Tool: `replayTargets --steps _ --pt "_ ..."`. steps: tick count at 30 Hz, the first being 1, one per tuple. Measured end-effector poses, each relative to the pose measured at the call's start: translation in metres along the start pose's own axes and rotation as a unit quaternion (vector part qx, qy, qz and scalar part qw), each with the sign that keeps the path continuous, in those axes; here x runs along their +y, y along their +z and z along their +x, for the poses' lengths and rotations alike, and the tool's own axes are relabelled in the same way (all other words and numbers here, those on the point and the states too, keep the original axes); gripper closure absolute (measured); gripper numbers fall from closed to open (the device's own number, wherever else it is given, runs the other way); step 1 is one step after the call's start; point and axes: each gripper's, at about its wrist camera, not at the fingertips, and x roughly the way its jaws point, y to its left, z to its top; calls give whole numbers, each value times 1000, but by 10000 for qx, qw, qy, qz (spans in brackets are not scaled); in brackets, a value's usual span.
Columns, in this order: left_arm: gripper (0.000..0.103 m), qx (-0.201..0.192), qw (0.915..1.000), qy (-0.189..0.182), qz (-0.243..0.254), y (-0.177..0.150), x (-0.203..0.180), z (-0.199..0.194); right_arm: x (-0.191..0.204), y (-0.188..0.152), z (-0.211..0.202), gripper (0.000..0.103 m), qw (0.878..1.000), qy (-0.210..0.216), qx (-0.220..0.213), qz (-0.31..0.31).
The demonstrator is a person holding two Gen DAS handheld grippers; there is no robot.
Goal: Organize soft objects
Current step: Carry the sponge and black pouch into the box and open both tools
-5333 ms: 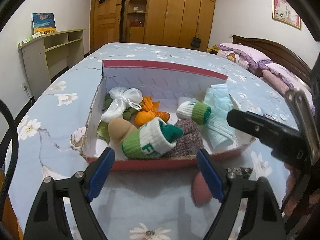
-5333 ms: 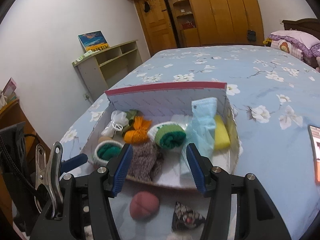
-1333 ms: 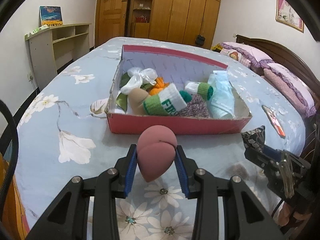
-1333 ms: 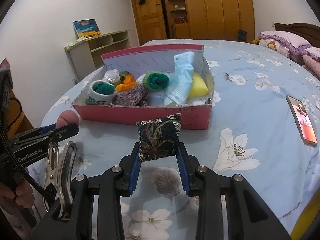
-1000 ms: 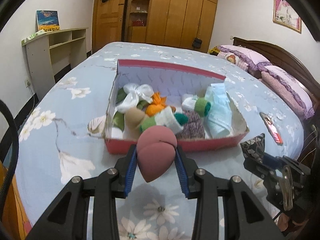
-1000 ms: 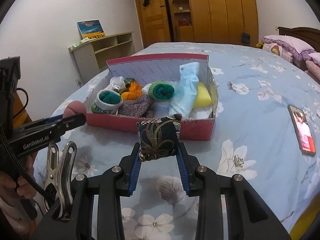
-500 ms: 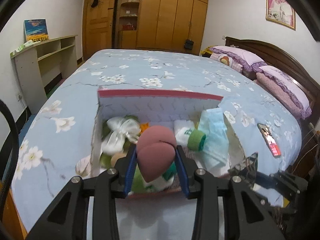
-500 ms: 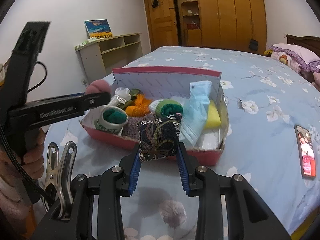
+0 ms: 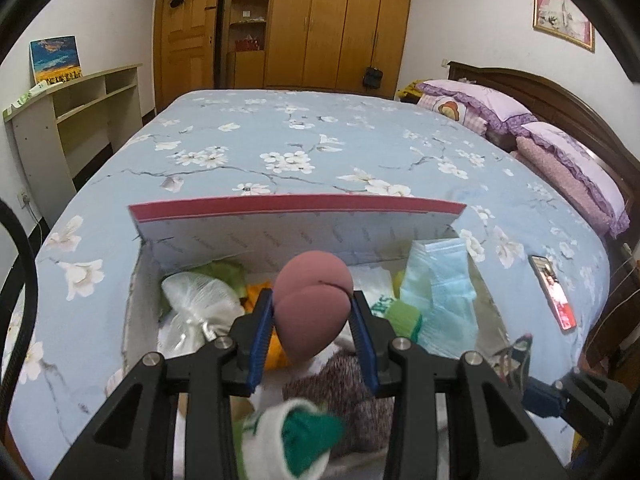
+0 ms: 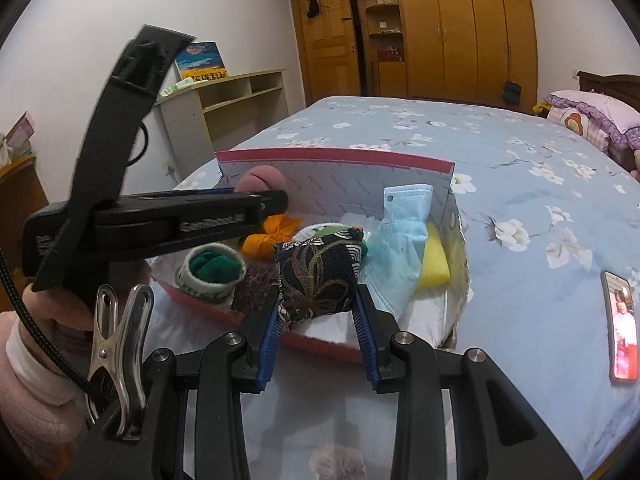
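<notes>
My left gripper (image 9: 313, 312) is shut on a pink egg-shaped sponge (image 9: 312, 306) and holds it over the inside of the red cardboard box (image 9: 296, 206). In the right wrist view the same left gripper (image 10: 276, 200) reaches across the box's left half, the pink sponge (image 10: 262, 178) at its tip. My right gripper (image 10: 318, 304) is shut on a dark floral beanbag (image 10: 318, 274), above the near wall of the box (image 10: 332, 158). The box holds a white mesh pouch (image 9: 196, 300), an orange bundle (image 10: 272, 234), green-and-white rolled socks (image 10: 212, 272), a purple knit piece (image 9: 340, 392), a blue face mask (image 10: 400, 240) and a yellow sponge (image 10: 434, 264).
The box lies on a blue floral bedspread (image 9: 320, 148). A phone (image 10: 622, 324) rests on the bed right of the box. Purple pillows (image 9: 560, 160) and a wooden headboard stand far right. A shelf unit (image 9: 72, 120) is by the left wall, wardrobes behind.
Both grippers moved forward toward the box with their loads. The left one now hangs over the box's contents; the right one has come up to the near wall.
</notes>
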Motion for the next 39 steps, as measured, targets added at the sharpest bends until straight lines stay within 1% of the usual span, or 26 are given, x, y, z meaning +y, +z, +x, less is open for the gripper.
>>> replayTargets --steps 9,11,12,13,14,16,18,20,22,25,39 --pt "64 168 9997 157 -71 -1 0 33 -10 -2 19 68 9999 -64 68 64" --pt "63 247 9995 169 -97 -3 1 40 -12 -3 23 68 9999 -85 99 87" --pt "61 276 9994 188 -115 -4 1 43 -13 -4 25 68 9998 -106 112 90" --pt "57 302 9992 215 -140 -5 3 45 -13 -5 27 68 9998 -131 125 90" --pt "51 327 9990 244 -187 -7 4 48 -14 -5 29 68 9997 -148 141 98" --pt "47 372 9985 282 -290 -8 7 52 -16 -6 34 68 9996 -143 188 139" --pt "46 375 9983 223 -394 -9 10 52 -18 -7 38 68 9994 -146 240 182" --pt "40 410 9976 199 -512 -10 14 52 -19 -9 42 68 9992 -162 297 220" --pt "39 482 9966 191 -636 -11 17 54 -18 -10 43 68 9992 -203 284 193" --pt "39 471 9962 146 -720 -13 20 53 -15 -11 42 68 9992 -260 268 156" --pt "37 459 9963 164 -714 -14 21 50 -12 -13 41 68 9992 -328 202 138"
